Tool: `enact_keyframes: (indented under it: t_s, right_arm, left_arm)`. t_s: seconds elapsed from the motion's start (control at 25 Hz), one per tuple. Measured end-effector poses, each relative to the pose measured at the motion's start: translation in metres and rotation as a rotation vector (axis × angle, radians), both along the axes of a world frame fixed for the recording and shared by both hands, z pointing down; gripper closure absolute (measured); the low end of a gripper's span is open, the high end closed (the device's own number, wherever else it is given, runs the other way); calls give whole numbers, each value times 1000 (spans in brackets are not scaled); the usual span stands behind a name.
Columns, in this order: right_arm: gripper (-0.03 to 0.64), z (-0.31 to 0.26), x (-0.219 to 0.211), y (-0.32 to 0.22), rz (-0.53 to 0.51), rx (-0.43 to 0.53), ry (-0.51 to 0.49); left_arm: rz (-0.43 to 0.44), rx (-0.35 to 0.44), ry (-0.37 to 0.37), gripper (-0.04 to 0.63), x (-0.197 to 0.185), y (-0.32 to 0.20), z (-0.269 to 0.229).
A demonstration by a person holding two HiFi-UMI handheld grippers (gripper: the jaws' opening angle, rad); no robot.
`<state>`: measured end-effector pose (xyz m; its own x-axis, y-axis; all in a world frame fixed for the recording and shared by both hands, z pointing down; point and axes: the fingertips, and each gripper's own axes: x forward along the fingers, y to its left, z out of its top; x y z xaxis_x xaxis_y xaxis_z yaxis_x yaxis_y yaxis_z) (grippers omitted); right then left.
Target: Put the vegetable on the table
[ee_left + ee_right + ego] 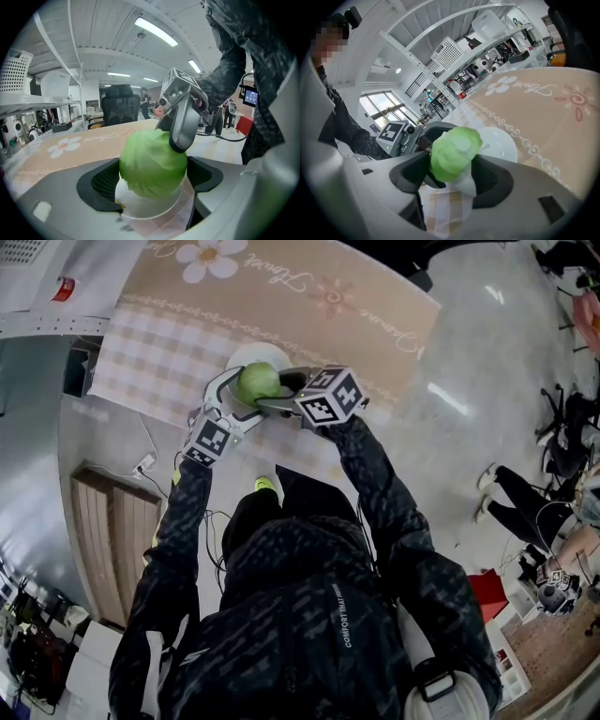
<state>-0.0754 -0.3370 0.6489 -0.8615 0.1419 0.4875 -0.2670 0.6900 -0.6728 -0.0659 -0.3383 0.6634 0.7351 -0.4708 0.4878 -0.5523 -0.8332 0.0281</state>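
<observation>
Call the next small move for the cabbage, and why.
Probably carry the cabbage sideways off the white plate, then lower it onto the checked tablecloth. Both the left gripper and the right gripper clamp it, and it is directly over the plate, not bare cloth.

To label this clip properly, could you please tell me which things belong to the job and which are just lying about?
Job: cabbage, white plate, table, left tool, right tool.
Lying about: office chair, white basket, wooden panel.

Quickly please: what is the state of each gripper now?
Left gripper: closed on the cabbage.
Right gripper: closed on the same cabbage.
</observation>
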Motion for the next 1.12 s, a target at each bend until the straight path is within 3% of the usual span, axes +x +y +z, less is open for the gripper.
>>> enact_keyframes:
  t_s: [0.76, 1.12]
  right_arm:
    - [336, 11, -2, -13, 45, -75, -9]
    - [311, 16, 10, -14, 63, -45, 14]
  left_arm:
    - [-11, 27, -66, 166, -6, -13, 5]
    - [15, 70, -133, 169, -1, -11, 8]
